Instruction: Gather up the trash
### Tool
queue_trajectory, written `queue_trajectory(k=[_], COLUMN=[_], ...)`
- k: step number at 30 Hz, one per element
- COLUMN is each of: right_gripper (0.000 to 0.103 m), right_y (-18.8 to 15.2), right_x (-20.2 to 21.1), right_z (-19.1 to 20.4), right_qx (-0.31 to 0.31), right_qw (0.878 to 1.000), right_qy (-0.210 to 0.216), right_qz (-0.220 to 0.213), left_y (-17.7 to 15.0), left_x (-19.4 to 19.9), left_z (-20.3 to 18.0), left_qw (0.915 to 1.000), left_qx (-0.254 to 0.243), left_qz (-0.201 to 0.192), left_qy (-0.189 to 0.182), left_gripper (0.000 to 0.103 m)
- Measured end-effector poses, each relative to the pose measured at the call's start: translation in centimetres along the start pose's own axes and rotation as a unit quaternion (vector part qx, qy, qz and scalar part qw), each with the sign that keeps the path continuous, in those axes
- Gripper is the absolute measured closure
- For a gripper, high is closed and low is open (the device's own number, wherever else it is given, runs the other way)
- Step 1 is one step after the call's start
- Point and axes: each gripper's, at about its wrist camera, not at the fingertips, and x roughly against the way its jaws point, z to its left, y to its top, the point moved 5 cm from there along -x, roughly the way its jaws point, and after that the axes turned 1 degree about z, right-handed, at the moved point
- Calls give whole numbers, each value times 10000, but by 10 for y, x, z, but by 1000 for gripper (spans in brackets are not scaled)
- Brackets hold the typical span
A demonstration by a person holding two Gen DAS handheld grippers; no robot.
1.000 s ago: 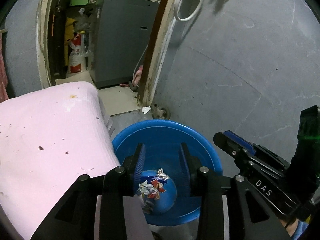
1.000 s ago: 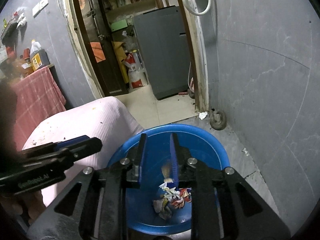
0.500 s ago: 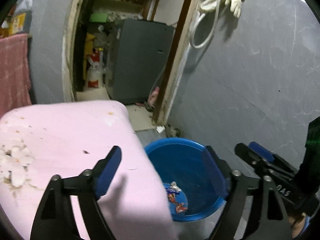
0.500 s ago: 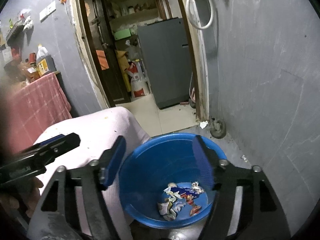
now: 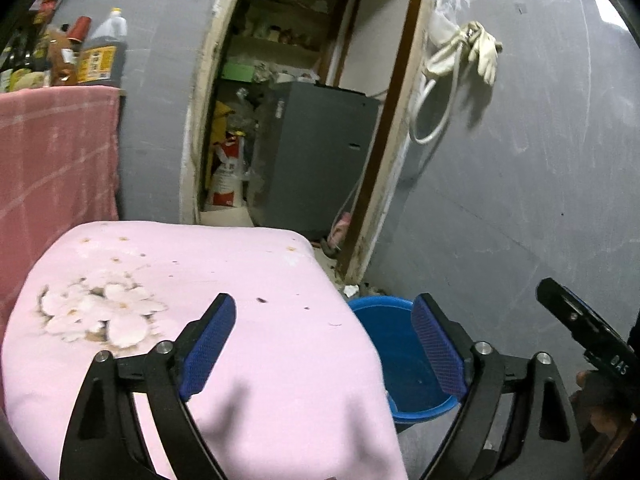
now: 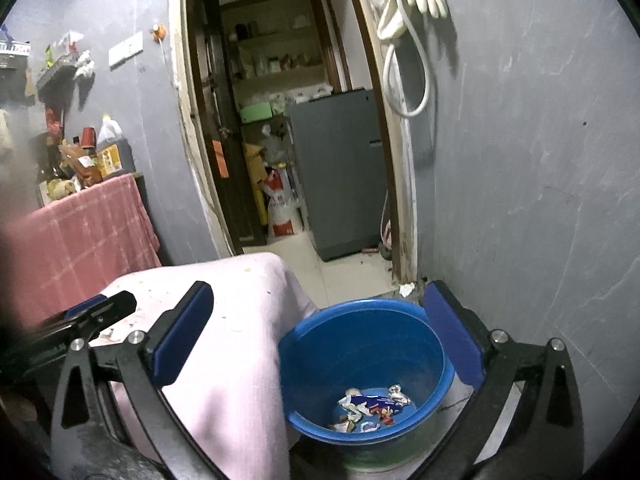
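Trash sits in the blue bucket, both jaws empty

The left gripper and right gripper have just spread their jaws wide, holding nothing. The trash lies at the bottom of the bucket, beside the pink surface, which hides part of its rim

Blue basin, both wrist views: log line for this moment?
phase: post-drop | left gripper: open, just opened, empty | right gripper: open, just opened, empty | blue basin: beside pink-covered table | wrappers: in basin
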Motion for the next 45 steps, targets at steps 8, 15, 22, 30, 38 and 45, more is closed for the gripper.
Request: queue_trajectory(k=[8, 15, 22, 30, 38, 45], right_gripper=[0, 0, 0, 0, 0, 0], right_y=[-11, -25, -46, -68, -86, -102], right_x=[45, 77, 97, 112, 117, 116], right_z=[23, 36, 47, 56, 63, 68], right_qx=[8, 33, 223, 250, 325, 381], right_qw=[9991, 9976, 9970, 9959, 9956, 9967], right_qy=[48, -42, -147, -212, -174, -57], right_qz=[-429, -688, -731, -845, -860, -720], left_y=[-11, -29, -49, -74, -97, -109], left_x=[51, 82, 106, 125, 137, 145], left_z=[11, 19, 27, 31, 36, 37], left_qw=[9987, 9965, 9942, 9919, 9895, 9877], left_qx=[-54, -138, -245, -237, -232, -212], left_qz=[-462, -665, -806, -901, -943, -973], left_qy=[220, 481, 675, 861, 1073, 1204], left_gripper=[2, 2, 2, 2, 2, 2])
